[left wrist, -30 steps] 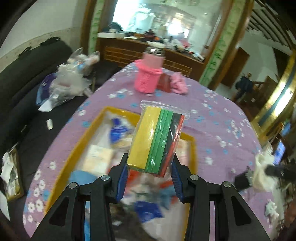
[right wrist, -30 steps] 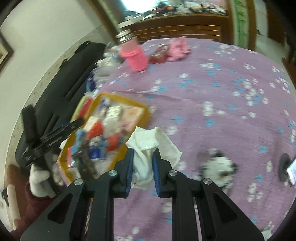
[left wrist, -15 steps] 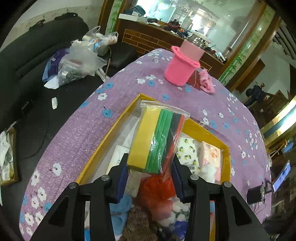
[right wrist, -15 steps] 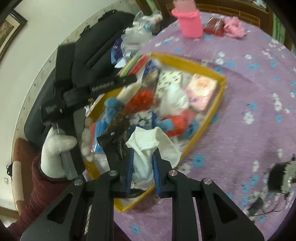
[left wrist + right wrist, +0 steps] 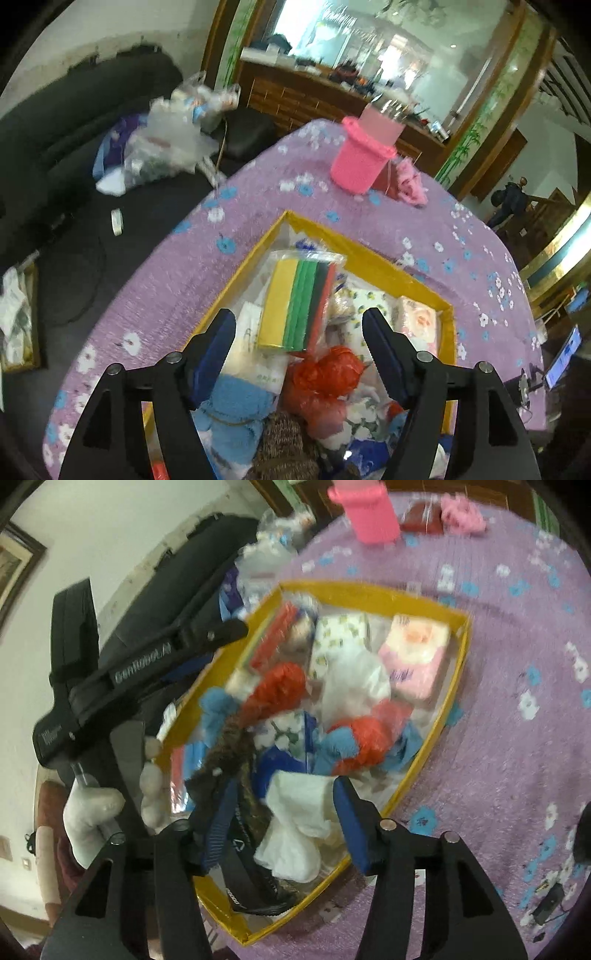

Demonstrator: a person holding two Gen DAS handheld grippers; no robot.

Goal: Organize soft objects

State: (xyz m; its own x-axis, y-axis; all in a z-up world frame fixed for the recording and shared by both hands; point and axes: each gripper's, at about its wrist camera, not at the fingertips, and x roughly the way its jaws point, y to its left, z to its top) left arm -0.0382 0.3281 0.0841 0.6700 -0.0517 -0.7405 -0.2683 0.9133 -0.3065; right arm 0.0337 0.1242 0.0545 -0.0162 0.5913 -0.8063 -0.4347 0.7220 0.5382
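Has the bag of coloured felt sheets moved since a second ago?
Yes. The bag of felt sheets has left the open left tongs and dropped away from them into the yellow tray.

We see a purple flowered cloth (image 5: 192, 266) covering the surface, a black sofa (image 5: 55, 140) beside it heaped with clear plastic bags (image 5: 166, 147), a wooden cabinet (image 5: 295, 103) behind, and a lit phone (image 5: 563, 358) at the surface's edge.
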